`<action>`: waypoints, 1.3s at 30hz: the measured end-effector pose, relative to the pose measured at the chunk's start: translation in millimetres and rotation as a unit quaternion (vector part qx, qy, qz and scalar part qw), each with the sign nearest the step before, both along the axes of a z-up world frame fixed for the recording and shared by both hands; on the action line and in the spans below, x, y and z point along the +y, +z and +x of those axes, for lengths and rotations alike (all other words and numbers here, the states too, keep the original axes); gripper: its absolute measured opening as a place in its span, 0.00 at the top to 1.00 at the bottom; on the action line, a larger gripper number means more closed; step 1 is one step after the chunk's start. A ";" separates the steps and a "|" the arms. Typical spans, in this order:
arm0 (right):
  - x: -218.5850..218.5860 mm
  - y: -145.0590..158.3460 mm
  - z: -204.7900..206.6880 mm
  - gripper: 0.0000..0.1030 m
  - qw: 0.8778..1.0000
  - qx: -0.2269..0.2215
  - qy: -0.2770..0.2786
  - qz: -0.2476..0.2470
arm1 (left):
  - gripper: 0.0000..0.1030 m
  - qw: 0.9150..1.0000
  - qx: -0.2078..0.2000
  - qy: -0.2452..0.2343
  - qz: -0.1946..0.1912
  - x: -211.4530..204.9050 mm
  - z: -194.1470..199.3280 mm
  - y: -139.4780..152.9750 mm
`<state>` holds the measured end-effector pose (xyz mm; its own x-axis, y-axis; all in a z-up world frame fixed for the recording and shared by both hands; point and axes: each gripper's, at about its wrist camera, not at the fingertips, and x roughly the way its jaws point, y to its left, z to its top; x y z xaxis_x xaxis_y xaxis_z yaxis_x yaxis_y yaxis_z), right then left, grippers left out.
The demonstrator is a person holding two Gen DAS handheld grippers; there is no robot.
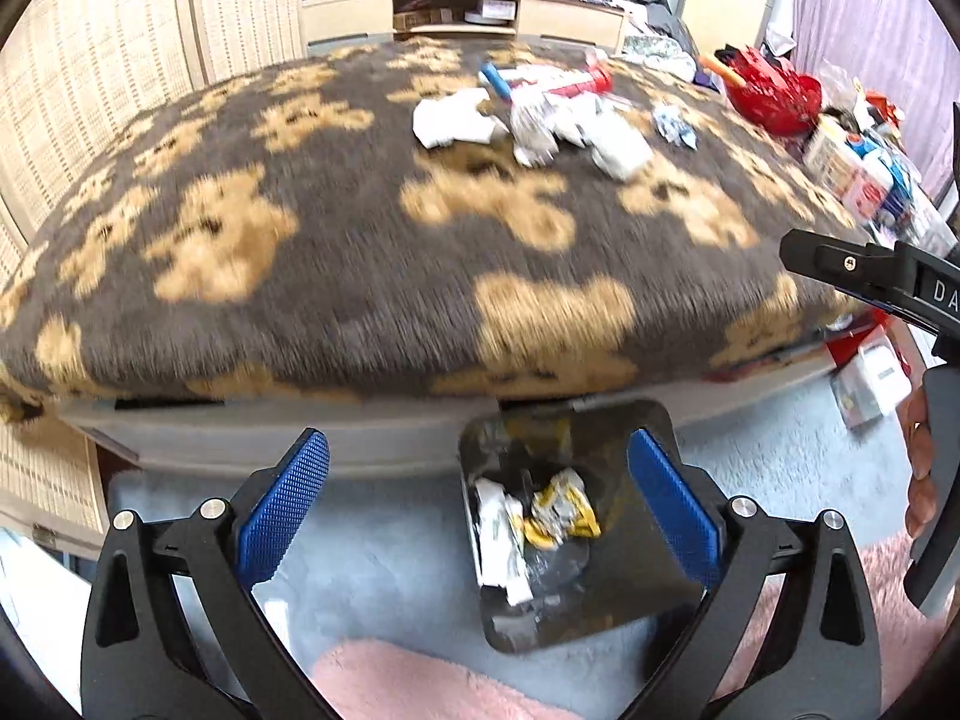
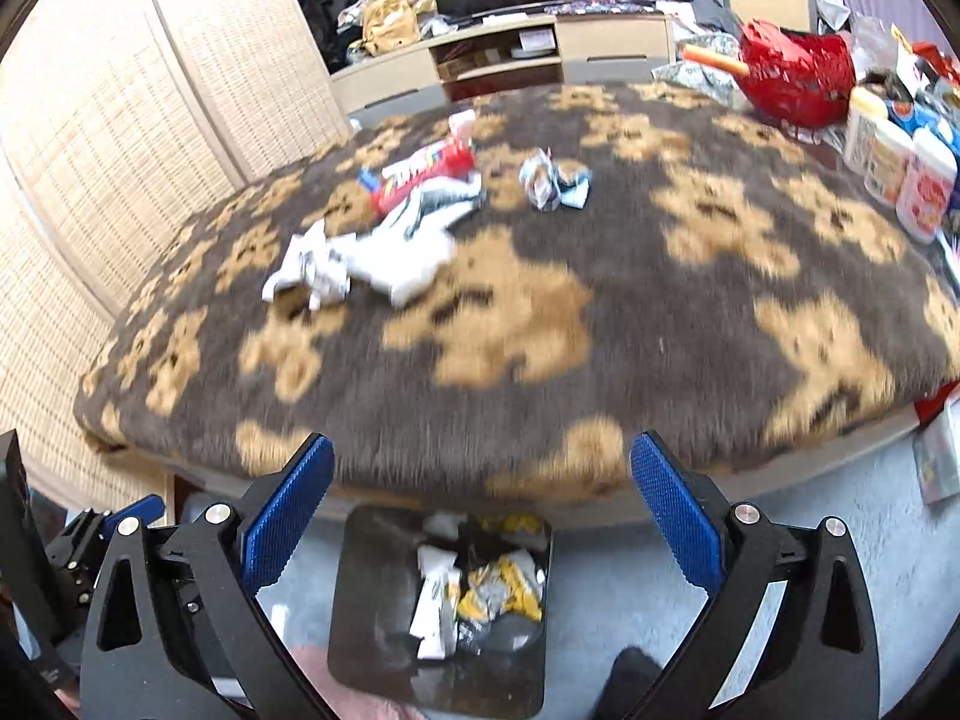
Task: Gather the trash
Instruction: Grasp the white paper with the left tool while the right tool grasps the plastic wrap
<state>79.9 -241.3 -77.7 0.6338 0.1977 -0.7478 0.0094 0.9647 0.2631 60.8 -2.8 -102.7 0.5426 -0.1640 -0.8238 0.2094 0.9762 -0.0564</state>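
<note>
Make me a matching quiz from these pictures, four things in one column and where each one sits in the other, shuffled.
Things:
1. trash bin
2. red bag
3. crumpled white paper
4. yellow wrapper

Places:
A. far right edge of the bed
B. inside the bin
C. on the floor at the foot of the bed
D. middle of the bear-print blanket

Pairs: 1-C, 2-A, 3-D, 4-B

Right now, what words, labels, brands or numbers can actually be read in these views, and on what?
"DA": white letters on the right gripper's black body, cut off by the frame edge.
Red wrapper on the bed: large print, too blurred to read.
Tubs at the bedside: labels blurred, unreadable.
Trash in the bin: print too small to read.
</note>
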 end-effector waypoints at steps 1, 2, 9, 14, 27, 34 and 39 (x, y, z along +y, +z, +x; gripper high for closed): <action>0.8 0.9 6.2 0.03 1.000 -0.002 0.000 0.001 | 0.08 1.000 -0.003 0.003 0.000 1.7 6.5 2.5; 1.8 0.5 11.0 0.04 1.000 -0.003 0.001 0.002 | 0.08 1.000 -0.005 0.007 0.001 3.5 13.1 4.9; 11.5 -0.4 54.4 0.21 1.000 -0.002 0.015 -0.007 | 0.12 0.999 -0.025 0.027 0.002 15.9 57.1 20.8; 19.1 -2.5 77.3 0.38 1.000 -0.007 0.029 -0.006 | 0.25 0.999 -0.037 0.029 0.000 17.5 91.6 30.5; 42.2 -16.4 110.5 0.49 0.998 -0.005 0.061 -0.020 | 0.43 0.999 -0.041 0.008 0.002 -3.8 159.4 26.3; 44.8 -29.4 124.0 0.68 0.997 0.005 0.066 -0.030 | 0.60 1.000 -0.013 -0.011 0.008 -14.6 183.9 2.7; 41.4 -28.6 124.4 0.80 0.998 -0.002 0.063 -0.031 | 0.76 1.000 -0.010 -0.017 0.004 -17.3 186.7 -5.2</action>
